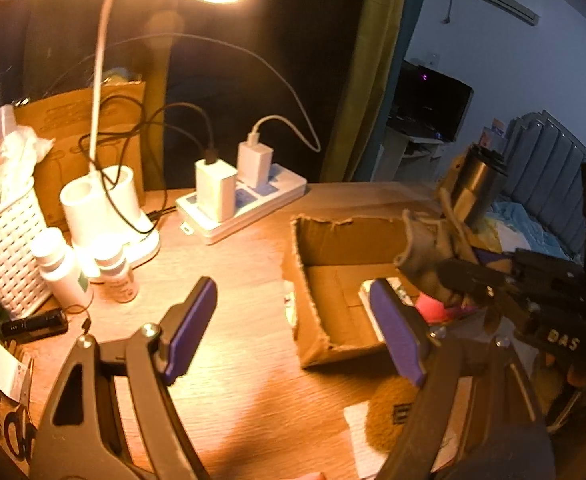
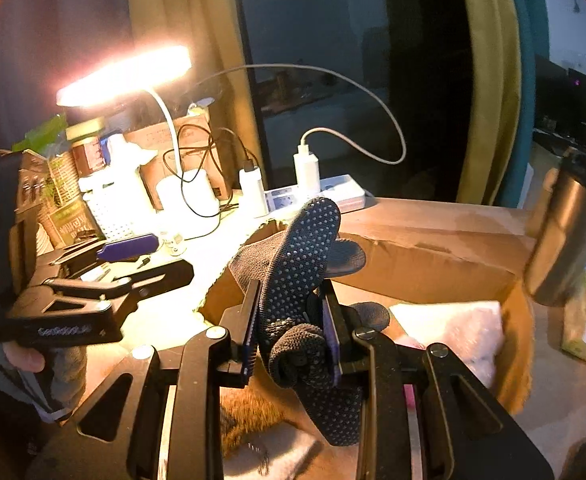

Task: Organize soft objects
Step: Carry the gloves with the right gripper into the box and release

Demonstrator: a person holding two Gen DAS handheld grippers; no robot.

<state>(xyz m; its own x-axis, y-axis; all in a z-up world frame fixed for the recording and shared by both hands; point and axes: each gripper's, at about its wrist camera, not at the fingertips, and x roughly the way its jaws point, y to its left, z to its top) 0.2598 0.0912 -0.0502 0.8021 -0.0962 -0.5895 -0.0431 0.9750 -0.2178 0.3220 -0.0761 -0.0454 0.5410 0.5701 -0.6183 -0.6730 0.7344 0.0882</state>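
Observation:
A dark knit glove with grip dots [image 2: 305,264] stands up between my right gripper's [image 2: 293,332] pads, which are shut on its cuff. It hangs over the near edge of an open cardboard box [image 2: 413,256]. In the left wrist view the same glove [image 1: 425,248] and right gripper [image 1: 449,276] hover over the box's [image 1: 333,280] right side. My left gripper [image 1: 293,332] is open and holds nothing, its blue pads wide apart in front of the box. A white fluffy item [image 2: 453,328] and a pink one [image 1: 433,308] lie in the box. A brown furry piece [image 1: 389,416] rests on the desk.
A lit desk lamp [image 1: 105,216], power strip with chargers [image 1: 245,196], white basket [image 1: 5,240], small bottles [image 1: 61,268] and scissors [image 1: 17,436] crowd the desk's left. A steel tumbler [image 2: 565,232] stands right of the box. A hand [image 2: 25,356] grips the left tool.

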